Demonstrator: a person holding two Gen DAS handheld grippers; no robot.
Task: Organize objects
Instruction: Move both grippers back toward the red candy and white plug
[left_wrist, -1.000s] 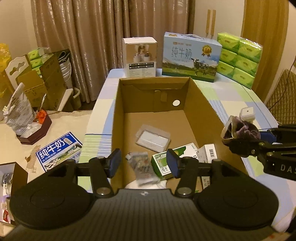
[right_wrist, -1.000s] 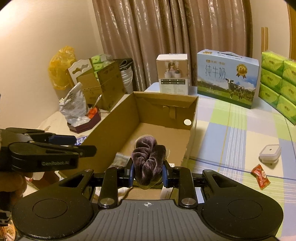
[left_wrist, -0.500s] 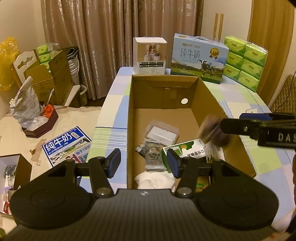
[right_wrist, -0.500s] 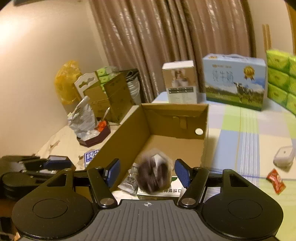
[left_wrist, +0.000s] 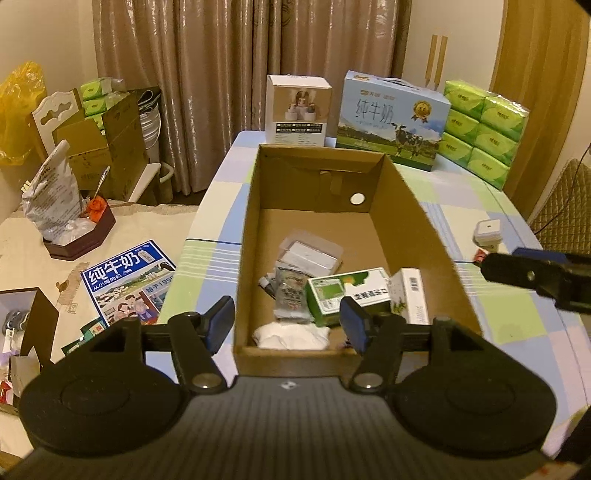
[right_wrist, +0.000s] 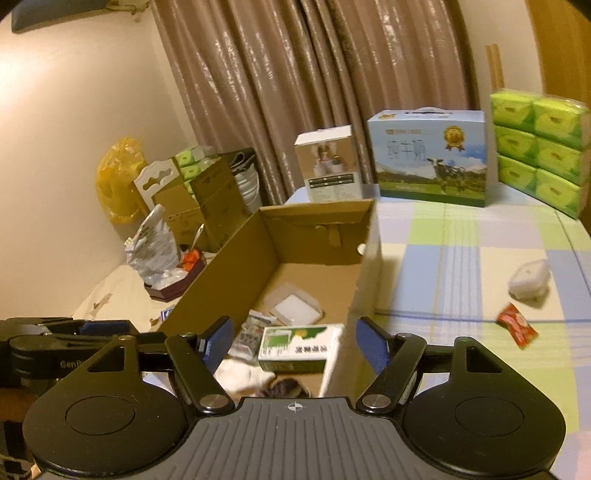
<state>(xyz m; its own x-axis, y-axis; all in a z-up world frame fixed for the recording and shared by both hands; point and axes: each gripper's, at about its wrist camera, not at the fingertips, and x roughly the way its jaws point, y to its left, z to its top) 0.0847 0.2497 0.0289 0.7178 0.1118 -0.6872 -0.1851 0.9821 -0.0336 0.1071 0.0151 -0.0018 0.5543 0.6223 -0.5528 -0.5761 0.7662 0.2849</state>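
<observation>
Both claws hung over the near end of the cardboard box (left_wrist: 424, 221) on the tabletop (right_wrist: 461, 258). The right claw (right_wrist: 291, 343) was opening with nothing between its jaws. The dark fuzzy scrunchie (right_wrist: 284, 387) lay inside the box, by a green-and-white carton (right_wrist: 295, 347). The left claw (left_wrist: 288, 325) was opening too, empty.

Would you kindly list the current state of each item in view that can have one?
Cardboard box: open-topped, partly filled.
Dark scrunchie: lying in the box's near end, released.
Green-and-white carton: lying flat in the box.
Small white container: lidded, on the table.
Red sachet: on the table, outside the box.
Left tongs: opening, empty.
Right tongs: opening, empty.
</observation>
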